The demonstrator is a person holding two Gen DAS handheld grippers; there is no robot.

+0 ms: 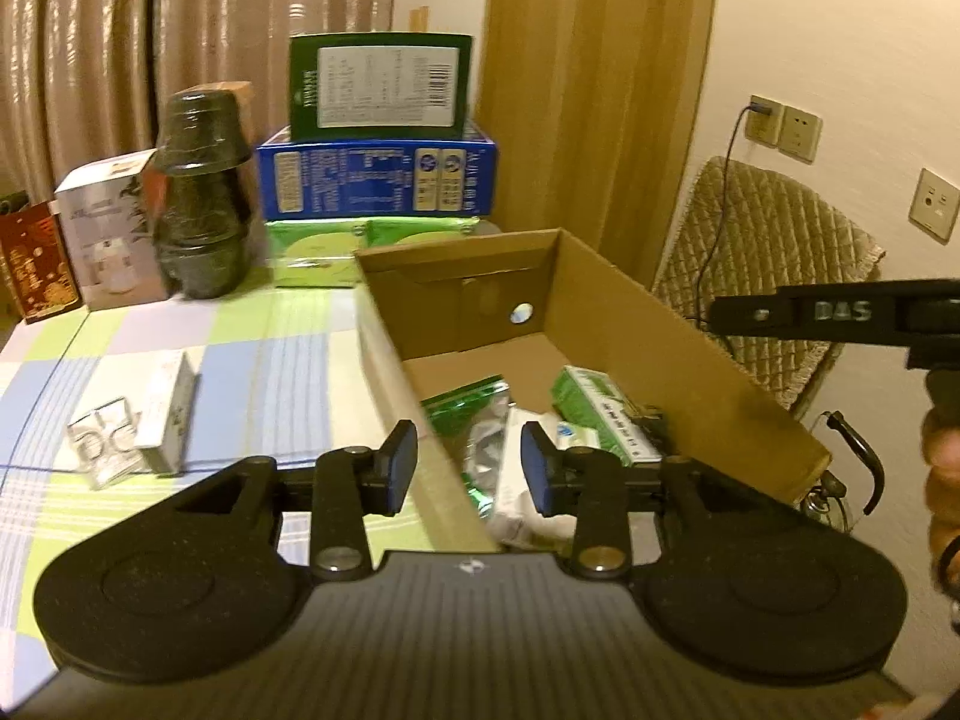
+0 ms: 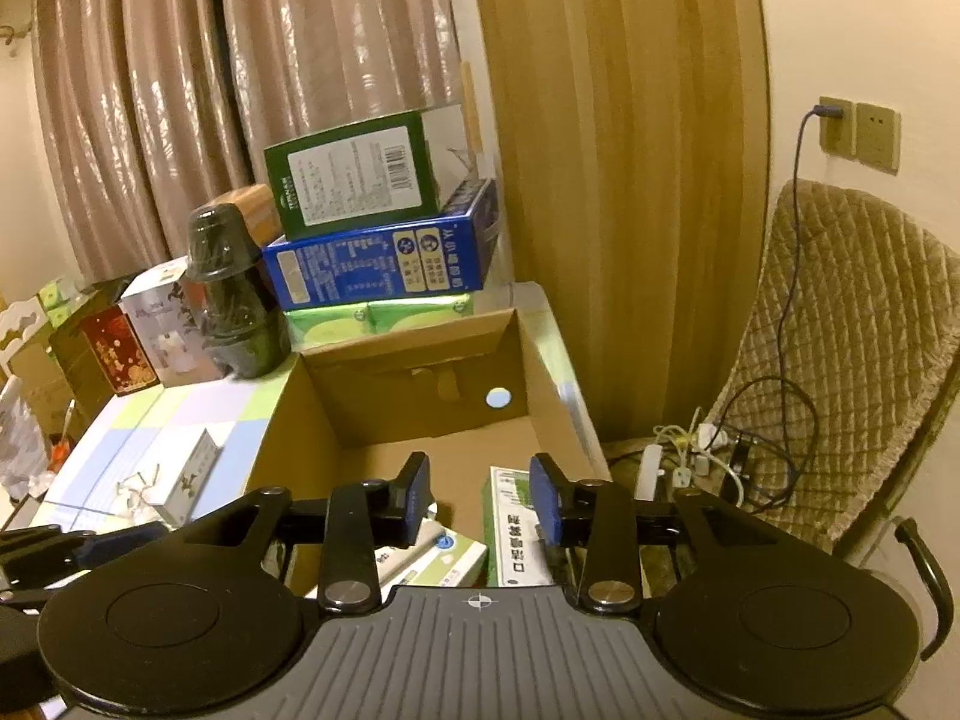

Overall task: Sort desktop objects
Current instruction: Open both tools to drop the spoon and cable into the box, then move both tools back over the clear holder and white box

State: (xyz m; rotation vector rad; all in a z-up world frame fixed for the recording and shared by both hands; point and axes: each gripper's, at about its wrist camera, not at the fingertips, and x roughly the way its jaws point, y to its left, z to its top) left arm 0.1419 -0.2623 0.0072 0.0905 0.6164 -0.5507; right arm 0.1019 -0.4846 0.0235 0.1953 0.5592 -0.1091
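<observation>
Several packets already lie inside the cardboard box (image 1: 630, 324). Two items left of it remain on the checked cloth: white carton (image 1: 165, 414), clear packet (image 1: 99, 441). Left gripper (image 1: 469, 456) and right gripper (image 2: 480, 495) both spread, empty, over the box.

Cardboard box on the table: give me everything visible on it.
The cardboard box is plain brown corrugated board, open-topped, upright on the checked tablecloth at the table's right side. Its far wall has a round hole and folded flaps. Inside lie a green-and-white carton, a green foil pouch and white packets. Stacked boxes stand behind it. Both grippers hover above it, touching nothing.
</observation>
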